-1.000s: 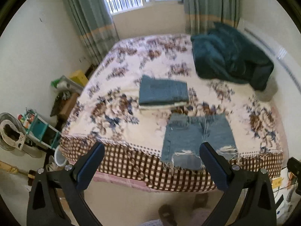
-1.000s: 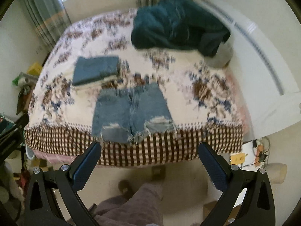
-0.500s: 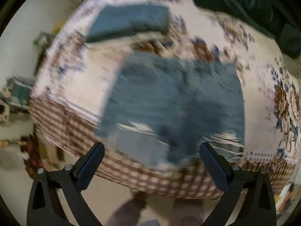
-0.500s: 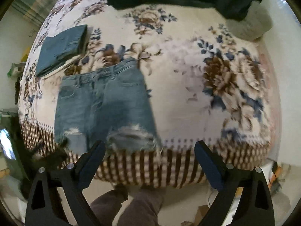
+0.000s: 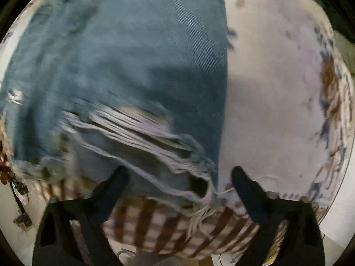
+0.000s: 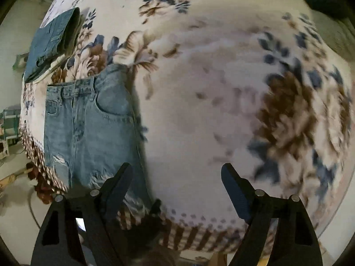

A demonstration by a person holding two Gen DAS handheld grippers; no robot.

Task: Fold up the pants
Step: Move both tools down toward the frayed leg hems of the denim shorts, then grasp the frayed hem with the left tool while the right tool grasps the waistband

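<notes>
Left wrist view is basically all denim: the distressed jean shorts (image 5: pixel 124 62) lie flat on the floral bedspread (image 5: pixel 277 93) at the bed's near edge, twill weave visible, with a big ripped patch of loose white threads and a frayed hem hanging over the brown-checked border (image 5: pixel 159 226). The left gripper (image 5: pixel 179 177) has its jaws spread wide, straddling that frayed right leg corner without pinching anything; the whole shot is motion-blurred, so I can't tell if a finger touches the fabric. Over in the right wrist view, the right gripper (image 6: pixel 177 175) is also wide open and empty, hovering above bare bedspread just beside the shorts' edge. A folded stack of jeans (image 6: pixel 52 44) sits further back, partly cut off at the frame's rim.
</notes>
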